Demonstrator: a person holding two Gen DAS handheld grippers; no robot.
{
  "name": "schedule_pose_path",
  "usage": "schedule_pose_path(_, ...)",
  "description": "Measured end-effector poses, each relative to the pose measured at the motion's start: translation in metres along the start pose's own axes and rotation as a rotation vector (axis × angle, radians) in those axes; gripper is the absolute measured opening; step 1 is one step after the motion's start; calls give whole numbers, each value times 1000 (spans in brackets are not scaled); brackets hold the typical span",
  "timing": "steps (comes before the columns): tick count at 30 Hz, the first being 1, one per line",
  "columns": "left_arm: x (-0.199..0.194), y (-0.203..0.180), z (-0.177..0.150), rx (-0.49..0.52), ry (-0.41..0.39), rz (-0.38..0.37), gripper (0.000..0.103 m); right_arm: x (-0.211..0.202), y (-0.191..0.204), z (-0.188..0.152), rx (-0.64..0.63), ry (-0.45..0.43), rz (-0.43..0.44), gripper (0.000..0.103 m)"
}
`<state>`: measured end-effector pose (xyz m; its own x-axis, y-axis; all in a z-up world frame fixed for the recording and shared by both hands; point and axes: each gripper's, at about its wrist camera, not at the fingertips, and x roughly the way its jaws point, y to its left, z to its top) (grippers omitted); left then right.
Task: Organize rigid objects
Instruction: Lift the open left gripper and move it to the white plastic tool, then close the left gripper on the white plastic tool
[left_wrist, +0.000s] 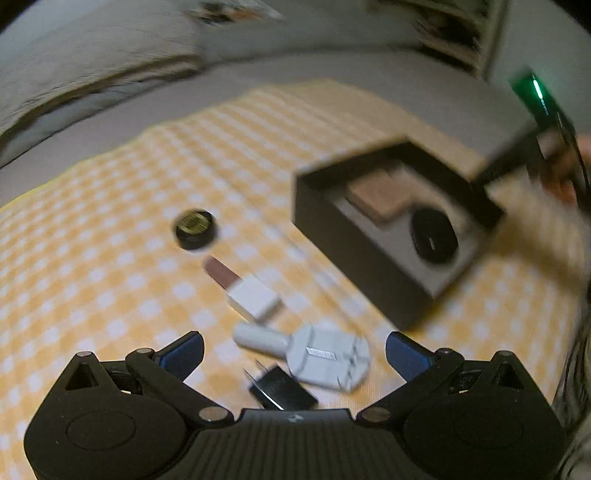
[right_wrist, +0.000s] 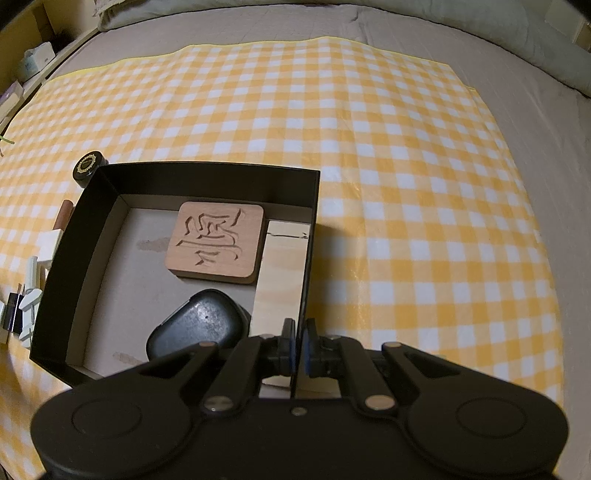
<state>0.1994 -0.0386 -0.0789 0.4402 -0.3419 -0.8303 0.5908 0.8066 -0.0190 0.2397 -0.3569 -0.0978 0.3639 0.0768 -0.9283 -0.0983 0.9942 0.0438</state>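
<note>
Right gripper (right_wrist: 300, 345): jaws clamped on the right wall of the black box (right_wrist: 55, 266). Left gripper (left_wrist: 294, 352): jaws wide apart, empty, above a white tool (left_wrist: 327, 356) and a black plug (left_wrist: 282, 391), both blurred. Inside the box, the carved wooden block (right_wrist: 218, 243) partly hides a pale board (right_wrist: 280, 280); the black case (right_wrist: 195, 325) is cut off. The round tin (right_wrist: 88, 166) bears gold lettering, unreadable.

Home bedroom, grey bed sheet (right_wrist: 517, 74) under a yellow checked cloth (right_wrist: 406, 184), pillows (right_wrist: 221, 14) at the head
</note>
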Motion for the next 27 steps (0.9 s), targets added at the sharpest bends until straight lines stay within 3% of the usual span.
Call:
schedule_pose_path(4, 22, -8, -7, 69, 65, -36, 103, 2, -1, 2, -2, 3, -1, 5)
schedule_pose_path(8, 36, -7, -4, 23, 94, -83, 100, 4, -3, 3, -6, 6, -2, 5)
schedule_pose_path(12, 49, -9, -1, 2, 148, -79, 91, 5, -4, 4, -6, 7, 0, 5)
schedule_pose_path(15, 59, -12, -2, 14, 178, -79, 90, 5, -3, 4, -7, 7, -2, 5)
schedule_pose_path(22, 74, -18, 1, 24, 195, -28, 78, 6, -2, 4, -9, 9, -2, 5)
schedule_pose_path(24, 76, -18, 2, 11, 196, -28, 66, 6, -2, 4, -10, 9, -3, 5)
schedule_pose_path(27, 74, -18, 4, 9, 180, -19, 66, 6, -2, 4, -12, 9, -3, 5)
